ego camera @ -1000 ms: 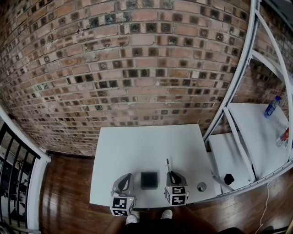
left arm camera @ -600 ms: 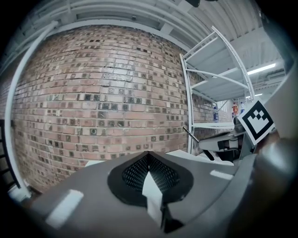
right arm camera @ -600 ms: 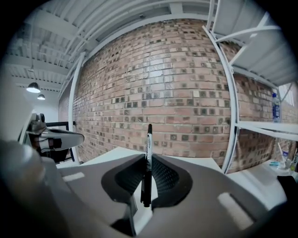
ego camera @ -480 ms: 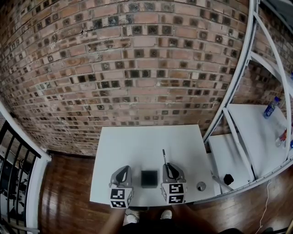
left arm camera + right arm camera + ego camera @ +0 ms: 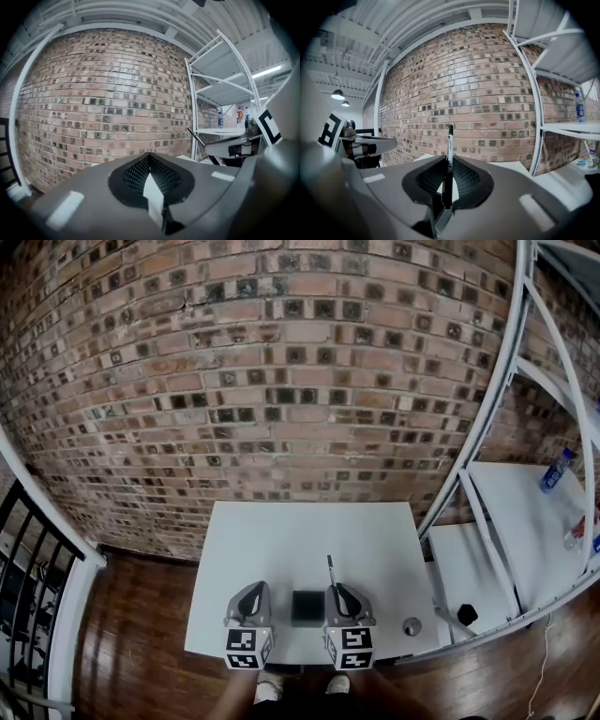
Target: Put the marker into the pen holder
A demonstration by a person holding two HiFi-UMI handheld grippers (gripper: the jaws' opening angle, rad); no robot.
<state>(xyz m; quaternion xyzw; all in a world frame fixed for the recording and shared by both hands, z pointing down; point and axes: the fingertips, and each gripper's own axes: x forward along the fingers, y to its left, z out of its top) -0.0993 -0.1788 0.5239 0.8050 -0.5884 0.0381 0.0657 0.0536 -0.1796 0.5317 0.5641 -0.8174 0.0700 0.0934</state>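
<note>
A black marker (image 5: 330,570) with a white label sticks out forward, away from me, from my right gripper (image 5: 341,597), whose jaws are shut on its lower end; in the right gripper view the marker (image 5: 449,140) rises upright between the pads. The pen holder (image 5: 306,607), a small black square box, stands on the white table (image 5: 281,540) just left of the right gripper. On the holder's other side is my left gripper (image 5: 250,599), shut with nothing in it (image 5: 149,158). From the left gripper view the marker's tip (image 5: 196,137) shows at the right.
A small round grey thing (image 5: 412,625) lies on the table right of the right gripper. A white metal shelf rack (image 5: 487,521) stands to the right, with a black object (image 5: 467,615) and a bottle (image 5: 555,471). A brick wall (image 5: 281,381) rises behind the table; a railing (image 5: 28,559) stands left.
My right gripper has carried the marker to the left, closer to the pen holder. The left gripper has hardly moved.
</note>
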